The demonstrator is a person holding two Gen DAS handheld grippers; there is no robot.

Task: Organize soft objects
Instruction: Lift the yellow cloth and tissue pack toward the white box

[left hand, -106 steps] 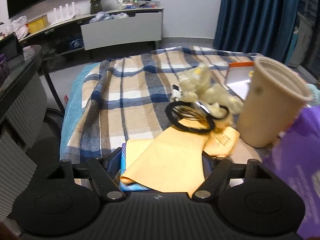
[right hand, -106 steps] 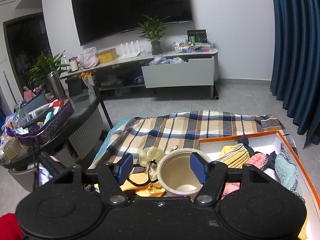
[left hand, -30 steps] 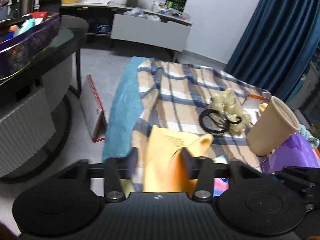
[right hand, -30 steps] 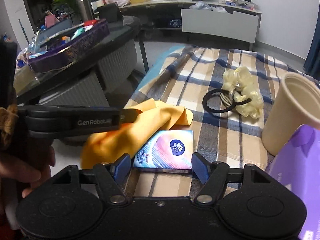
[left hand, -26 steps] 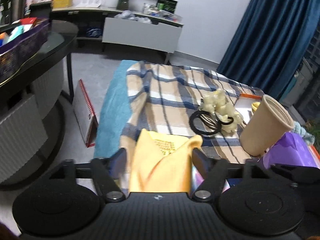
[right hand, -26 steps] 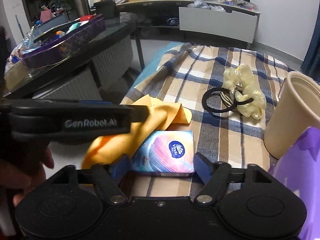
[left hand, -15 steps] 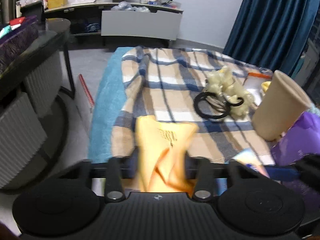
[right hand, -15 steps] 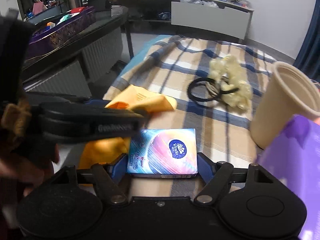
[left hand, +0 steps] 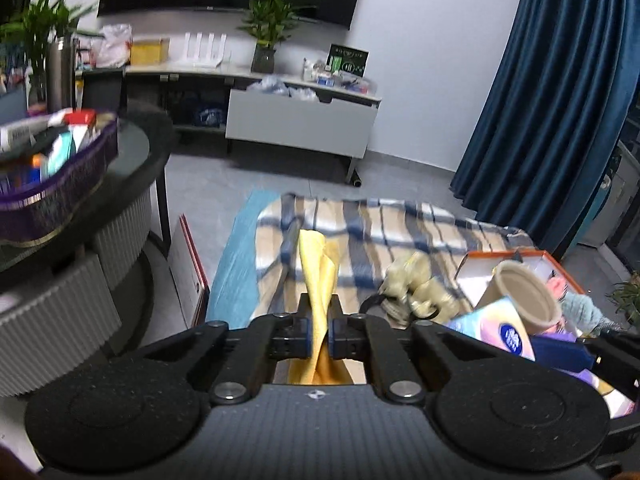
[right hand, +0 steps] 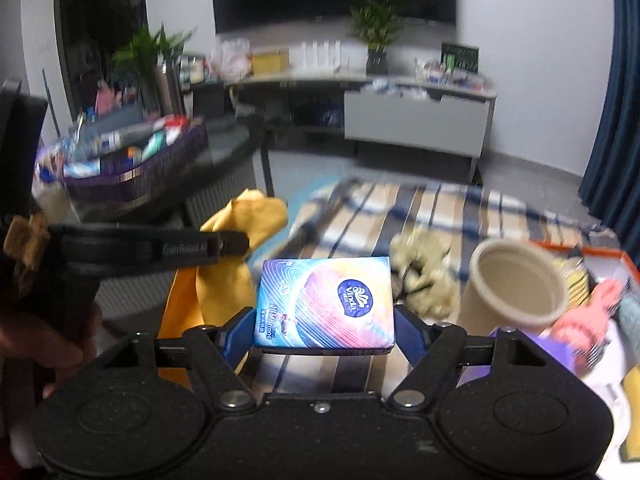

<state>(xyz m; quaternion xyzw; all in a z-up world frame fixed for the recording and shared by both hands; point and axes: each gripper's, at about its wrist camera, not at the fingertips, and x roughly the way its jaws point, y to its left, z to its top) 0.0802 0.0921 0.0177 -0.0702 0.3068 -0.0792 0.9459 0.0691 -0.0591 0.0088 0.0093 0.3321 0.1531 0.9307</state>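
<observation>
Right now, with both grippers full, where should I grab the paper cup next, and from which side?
Take the paper cup by its side wall just under the rim, coming from the left. It leans with its open mouth toward the camera, the scrunchie lies left of it, and the orange-edged box crowds its right.

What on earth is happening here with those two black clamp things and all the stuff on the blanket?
A person is sorting soft things with a hand-held gripper in each hand. The left gripper is shut on a yellow cloth, which hangs clear of the plaid blanket. The right gripper holds a pack of Vinda tissues between its wide-set jaws. On the blanket lie a pale scrunchie, a black hair tie and a paper cup, beside an orange-edged box of soft items.
</observation>
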